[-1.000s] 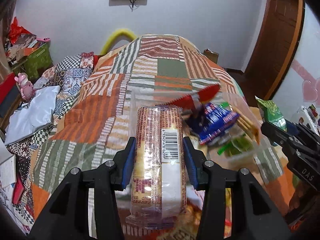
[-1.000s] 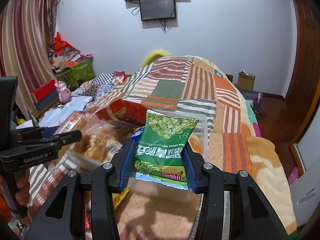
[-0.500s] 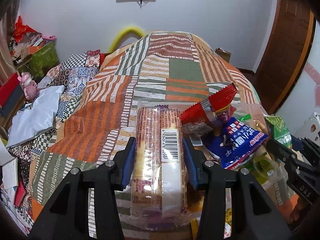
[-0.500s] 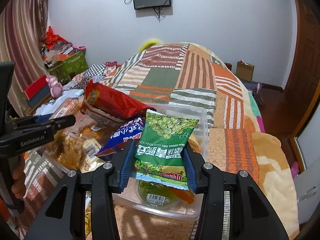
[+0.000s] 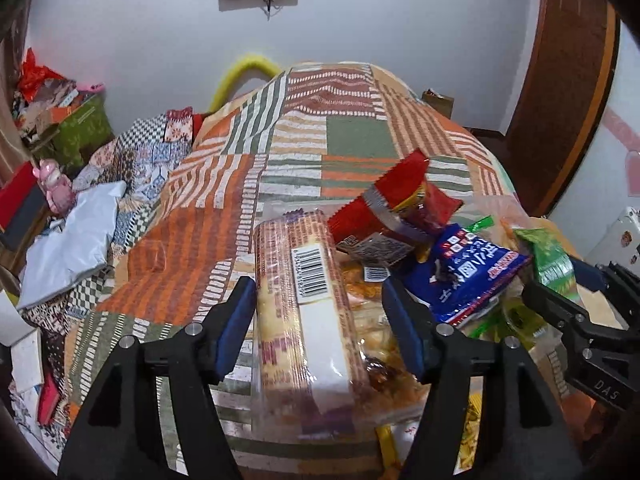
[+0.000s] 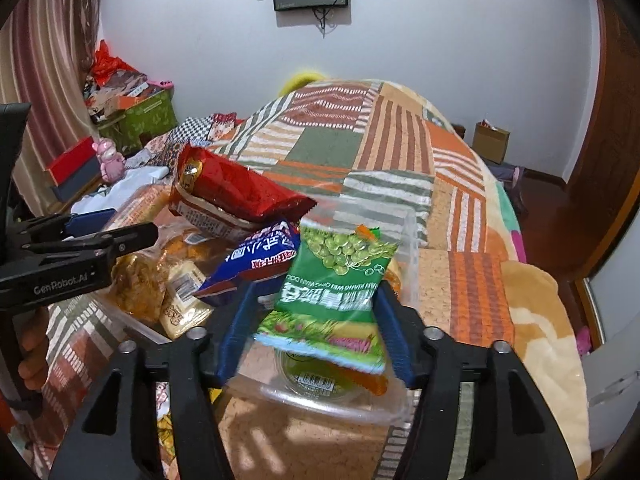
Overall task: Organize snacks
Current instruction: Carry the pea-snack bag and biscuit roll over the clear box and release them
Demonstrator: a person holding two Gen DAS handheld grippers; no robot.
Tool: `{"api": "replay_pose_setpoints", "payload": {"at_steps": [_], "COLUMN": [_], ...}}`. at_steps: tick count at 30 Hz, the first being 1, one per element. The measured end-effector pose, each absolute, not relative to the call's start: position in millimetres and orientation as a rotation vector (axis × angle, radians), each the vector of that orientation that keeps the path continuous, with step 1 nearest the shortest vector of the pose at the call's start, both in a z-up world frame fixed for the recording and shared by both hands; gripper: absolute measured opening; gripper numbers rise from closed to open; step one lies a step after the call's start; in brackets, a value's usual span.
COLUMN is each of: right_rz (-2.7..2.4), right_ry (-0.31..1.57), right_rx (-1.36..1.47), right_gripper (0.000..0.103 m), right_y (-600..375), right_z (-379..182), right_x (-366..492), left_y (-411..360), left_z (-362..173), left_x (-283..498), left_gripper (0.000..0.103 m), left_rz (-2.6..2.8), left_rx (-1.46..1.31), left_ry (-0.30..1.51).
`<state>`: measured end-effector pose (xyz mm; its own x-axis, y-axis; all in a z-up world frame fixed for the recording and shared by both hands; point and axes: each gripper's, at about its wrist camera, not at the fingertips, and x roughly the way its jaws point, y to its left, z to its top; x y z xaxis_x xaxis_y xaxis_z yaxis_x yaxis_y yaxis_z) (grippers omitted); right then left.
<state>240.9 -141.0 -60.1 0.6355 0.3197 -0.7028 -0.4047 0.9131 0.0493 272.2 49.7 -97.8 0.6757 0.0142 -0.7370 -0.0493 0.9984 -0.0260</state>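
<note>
A clear plastic bin (image 6: pixel 412 236) on the patchwork bed holds several snack packs: a red bag (image 6: pixel 236 192), a blue bag (image 6: pixel 260 256) and orange snack packs (image 6: pixel 140 280). My left gripper (image 5: pixel 320 304) is open; a long biscuit pack with a barcode (image 5: pixel 308 300) lies between its spread jaws on the pile. My right gripper (image 6: pixel 312 312) has opened; the green pea bag (image 6: pixel 336 280) sits tilted between its jaws over the bin, above a green cup (image 6: pixel 316 376). The green bag also shows in the left wrist view (image 5: pixel 548 252).
The patchwork bedspread (image 5: pixel 340 136) stretches back to the wall. Clutter and boxes (image 5: pixel 60 120) lie left of the bed, with a white bag (image 5: pixel 72 240). A wooden door (image 5: pixel 568 80) is at right. Loose yellow packs (image 5: pixel 472 432) lie near the bin.
Both grippers have opened. The biscuit pack now rests on the pile between the left jaws. The green pea bag has tilted and slipped down between the right jaws.
</note>
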Motion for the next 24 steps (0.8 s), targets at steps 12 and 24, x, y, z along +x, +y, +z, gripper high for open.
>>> {"api": "replay_pose_setpoints", "payload": {"at_steps": [12,24], "right_rz": [0.448,0.500], "right_ry": [0.722,0.772], "right_rx": [-0.089,-0.132], "right_gripper": [0.065,0.065], "right_y": [-147,-132], "right_z": [-38,-57], "right_x": [215,178], "left_y": [41,45], "left_z": [-80,-98], "left_x": [233,183], "left_gripper": [0.077,0.082], "left_rz": [0.005,-0.020], "left_rx": [-0.030,-0.044], "left_ry": [0.785,0.836]}}
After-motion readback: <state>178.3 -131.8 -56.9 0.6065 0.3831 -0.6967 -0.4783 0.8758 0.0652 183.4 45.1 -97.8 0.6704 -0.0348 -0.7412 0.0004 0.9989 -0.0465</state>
